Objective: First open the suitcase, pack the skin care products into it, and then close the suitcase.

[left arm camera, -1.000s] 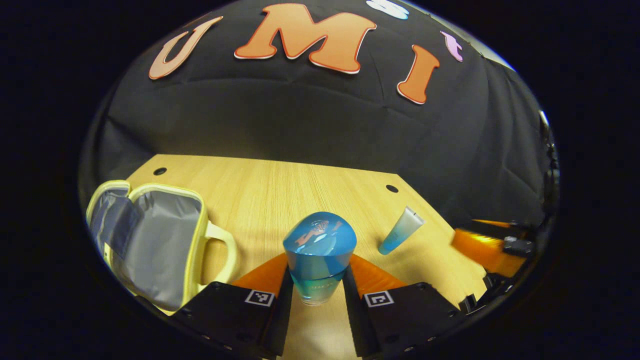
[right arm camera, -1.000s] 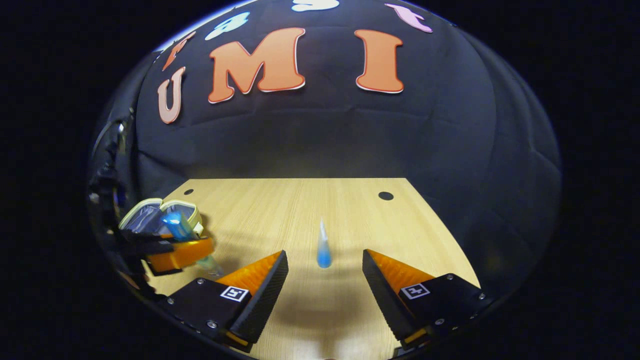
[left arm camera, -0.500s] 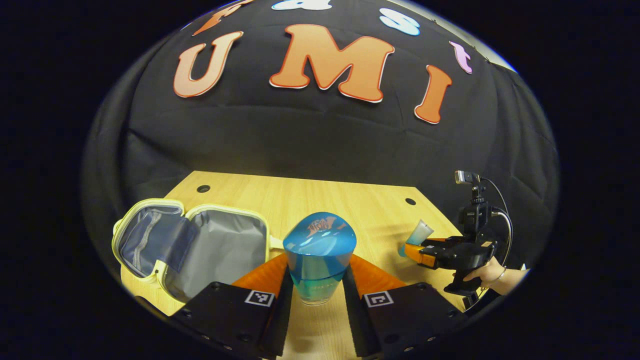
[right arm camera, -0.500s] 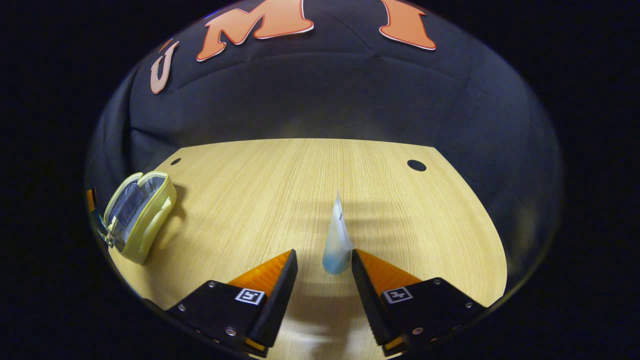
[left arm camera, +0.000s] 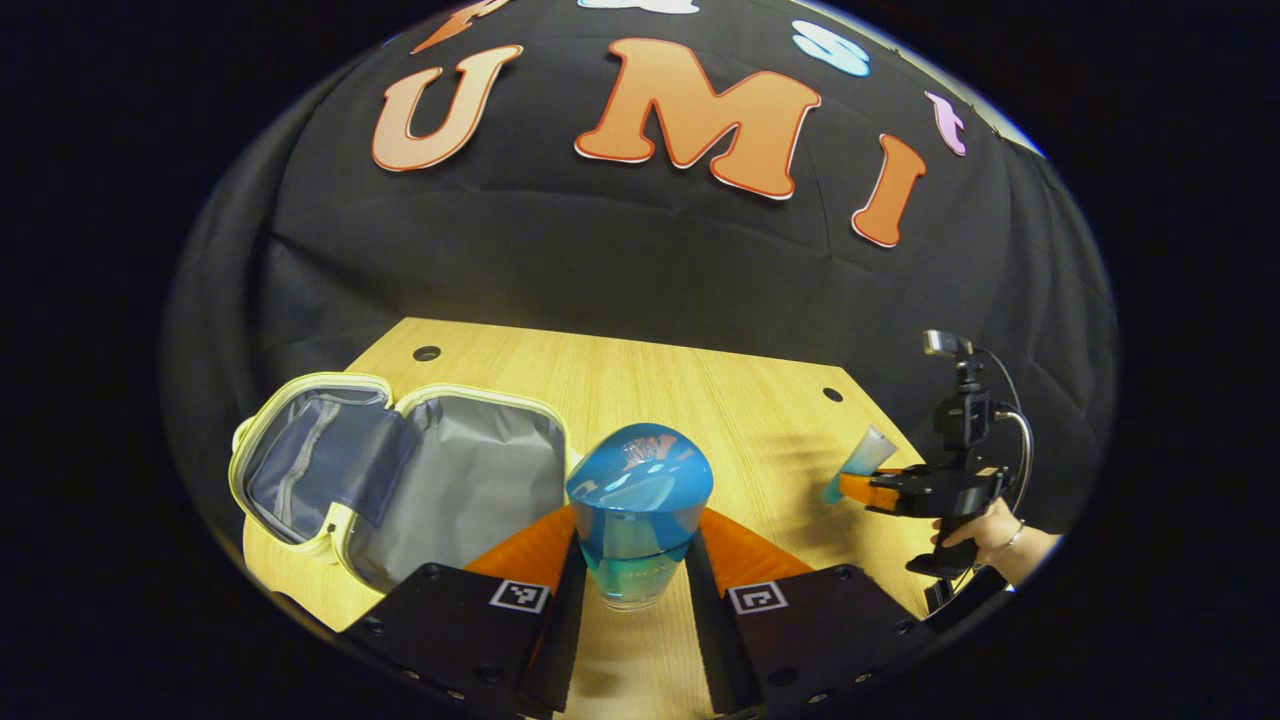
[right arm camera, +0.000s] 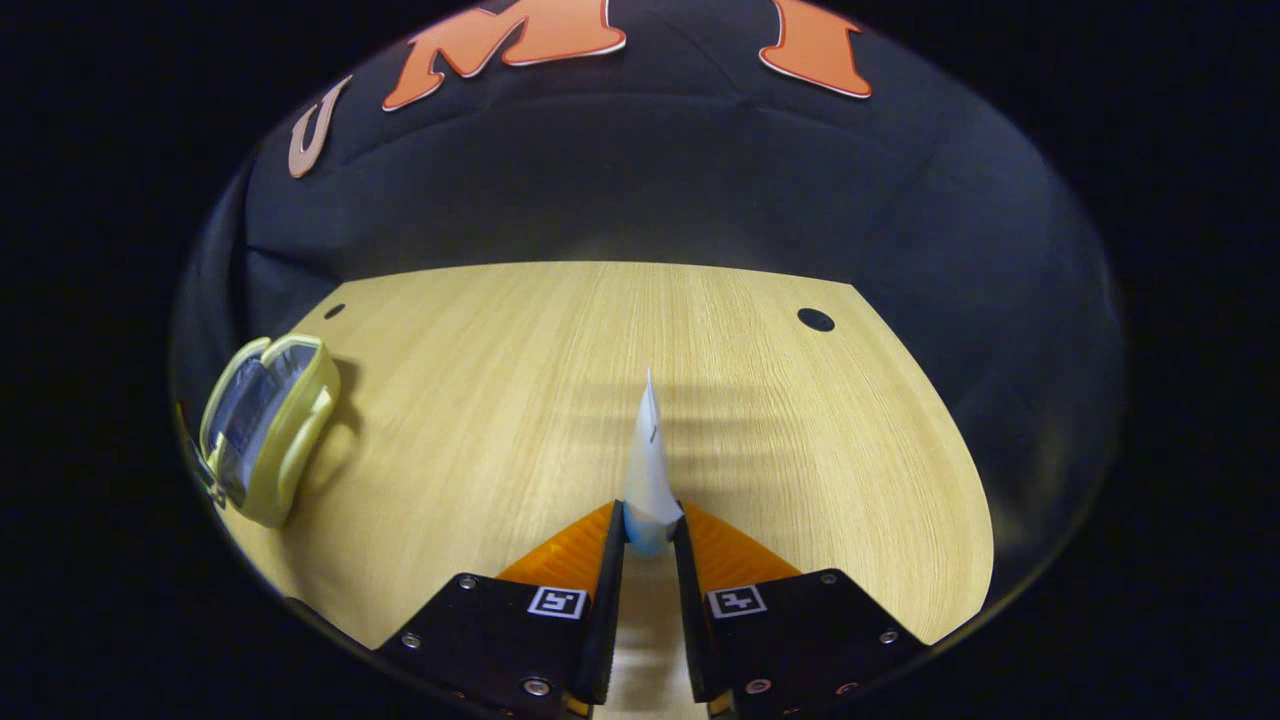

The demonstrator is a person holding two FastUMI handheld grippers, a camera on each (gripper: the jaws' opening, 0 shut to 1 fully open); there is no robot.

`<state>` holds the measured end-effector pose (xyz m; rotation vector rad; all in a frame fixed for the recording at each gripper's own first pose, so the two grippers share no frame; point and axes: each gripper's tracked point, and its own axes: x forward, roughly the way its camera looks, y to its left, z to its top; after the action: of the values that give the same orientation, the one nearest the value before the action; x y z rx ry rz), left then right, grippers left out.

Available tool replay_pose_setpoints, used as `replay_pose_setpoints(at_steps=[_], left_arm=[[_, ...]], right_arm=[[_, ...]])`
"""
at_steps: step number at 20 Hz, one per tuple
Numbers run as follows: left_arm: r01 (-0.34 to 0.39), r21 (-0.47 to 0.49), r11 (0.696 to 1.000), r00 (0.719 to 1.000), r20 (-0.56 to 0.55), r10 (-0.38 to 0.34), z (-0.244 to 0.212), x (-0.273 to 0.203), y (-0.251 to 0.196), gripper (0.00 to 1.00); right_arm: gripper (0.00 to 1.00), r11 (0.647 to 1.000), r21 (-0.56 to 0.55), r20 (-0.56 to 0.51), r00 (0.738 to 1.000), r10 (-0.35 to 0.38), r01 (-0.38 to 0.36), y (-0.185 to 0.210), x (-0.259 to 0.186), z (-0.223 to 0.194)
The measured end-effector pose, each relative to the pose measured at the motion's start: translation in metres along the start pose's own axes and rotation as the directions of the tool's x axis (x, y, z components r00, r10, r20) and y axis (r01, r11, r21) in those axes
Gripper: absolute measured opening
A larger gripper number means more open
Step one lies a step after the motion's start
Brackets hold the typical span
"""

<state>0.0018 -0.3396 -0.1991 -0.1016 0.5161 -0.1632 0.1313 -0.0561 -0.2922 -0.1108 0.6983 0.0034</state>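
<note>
A blue bottle [left arm camera: 638,515] with a rounded glossy cap stands between the fingers of my left gripper [left arm camera: 634,560], which is shut on its lower body. The yellow-edged case [left arm camera: 400,470] lies open on the table to its left, grey lining up. In the right gripper view, a white-to-blue tube [right arm camera: 648,478] points away along the table, and my right gripper [right arm camera: 648,535] is shut on its blue cap end. The left gripper view shows that right gripper [left arm camera: 905,490] at far right, held by a hand [left arm camera: 985,535], with the tube [left arm camera: 860,458] sticking out of it.
The wooden table [right arm camera: 560,380] has round holes near its back corners [right arm camera: 815,320]. The open case [right arm camera: 262,428] sits at the table's far left in the right gripper view. The black cloth wall stands behind the table.
My right gripper has shut on the tube's cap end; a second ago it stood open short of the tube. My left gripper, still holding the bottle, has swung so the open case sits nearer.
</note>
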Motion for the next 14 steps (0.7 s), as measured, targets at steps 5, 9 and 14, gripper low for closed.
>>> replay_pose_setpoints(at_steps=[5, 9, 14], left_arm=[[-0.022, 0.055, 0.998, 0.996, -0.089, 0.027, 0.019, -0.013, 0.059, 0.52], [-0.029, 0.058, 0.998, 0.979, -0.199, 0.040, 0.039, -0.013, 0.119, 0.51], [0.023, 0.047, 0.999, 0.917, -0.400, -0.002, 0.020, 0.018, 0.160, 0.51]], right_arm=[[0.30, 0.988, 0.047, 0.003, 0.989, 0.146, -0.146, 0.068, -0.058, 0.035], [0.30, 0.962, 0.087, -0.043, 0.963, 0.265, -0.261, 0.127, -0.081, 0.045], [0.30, 0.938, 0.157, -0.037, 0.948, 0.317, -0.308, 0.166, -0.110, 0.055]])
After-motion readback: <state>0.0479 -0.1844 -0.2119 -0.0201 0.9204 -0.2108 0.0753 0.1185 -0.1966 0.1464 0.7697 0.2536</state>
